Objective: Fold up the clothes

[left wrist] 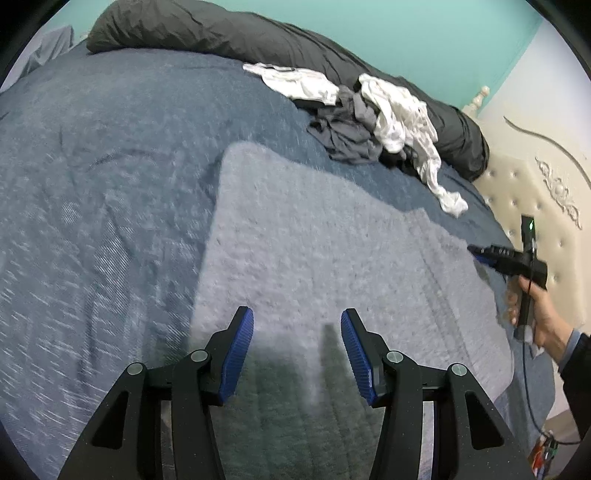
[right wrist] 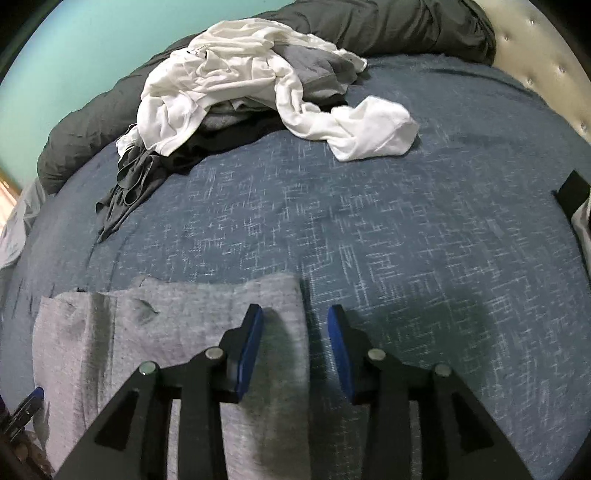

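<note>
The left gripper [left wrist: 297, 354] hung open above the near part of the light grey garment [left wrist: 314, 236], spread flat on the blue bedspread [left wrist: 92, 184]. The right gripper [right wrist: 295, 347] stood open over the garment's right edge. Farther off lay a pile of white and grey clothes [right wrist: 236, 85], against the dark duvet [left wrist: 221, 33].

A flat garment [left wrist: 314, 236] lay spread on the bed [left wrist: 92, 184], near its front edge. Behind it, well apart, a heap of clothes [left wrist: 369, 110] rested against a rolled duvet [left wrist: 221, 33] along the far side. A headboard [left wrist: 535, 192] stood at the right.
</note>
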Tool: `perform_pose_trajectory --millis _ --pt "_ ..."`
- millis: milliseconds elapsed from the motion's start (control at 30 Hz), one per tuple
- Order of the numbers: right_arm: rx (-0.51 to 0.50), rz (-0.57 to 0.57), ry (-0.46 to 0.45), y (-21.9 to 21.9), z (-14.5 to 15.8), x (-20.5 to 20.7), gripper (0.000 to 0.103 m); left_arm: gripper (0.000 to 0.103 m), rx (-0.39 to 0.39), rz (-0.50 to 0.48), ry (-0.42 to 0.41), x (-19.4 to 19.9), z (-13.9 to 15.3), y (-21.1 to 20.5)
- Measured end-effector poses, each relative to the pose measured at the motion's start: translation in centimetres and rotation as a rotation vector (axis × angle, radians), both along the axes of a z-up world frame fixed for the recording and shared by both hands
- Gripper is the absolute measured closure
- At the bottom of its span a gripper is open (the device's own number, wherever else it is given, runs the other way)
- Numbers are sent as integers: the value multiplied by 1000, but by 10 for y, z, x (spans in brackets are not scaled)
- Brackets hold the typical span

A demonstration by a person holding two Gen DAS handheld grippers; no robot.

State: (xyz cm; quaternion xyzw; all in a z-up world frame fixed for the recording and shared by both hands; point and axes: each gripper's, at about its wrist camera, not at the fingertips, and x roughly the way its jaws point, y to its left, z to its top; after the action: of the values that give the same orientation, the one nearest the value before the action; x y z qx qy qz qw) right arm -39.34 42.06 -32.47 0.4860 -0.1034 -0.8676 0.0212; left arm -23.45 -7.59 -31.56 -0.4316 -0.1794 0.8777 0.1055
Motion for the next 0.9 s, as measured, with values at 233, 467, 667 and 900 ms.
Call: perform_pose_trajectory --millis 233,467,667,900 --pt "-3 50 -7 -7 -3 -6 66 29 -4 22 -58 -58 4 -25" --pt "-29 96 9 -7 -4 -7 81 29 -7 6 -102 -116 -3 -30" --pt "-18 143 71 -12 8 -1 98 50 74 15 -118 -131 -15 -40" --pt "30 117 129 -7 23 1 99 97 13 -45 -94 -138 -6 -32"
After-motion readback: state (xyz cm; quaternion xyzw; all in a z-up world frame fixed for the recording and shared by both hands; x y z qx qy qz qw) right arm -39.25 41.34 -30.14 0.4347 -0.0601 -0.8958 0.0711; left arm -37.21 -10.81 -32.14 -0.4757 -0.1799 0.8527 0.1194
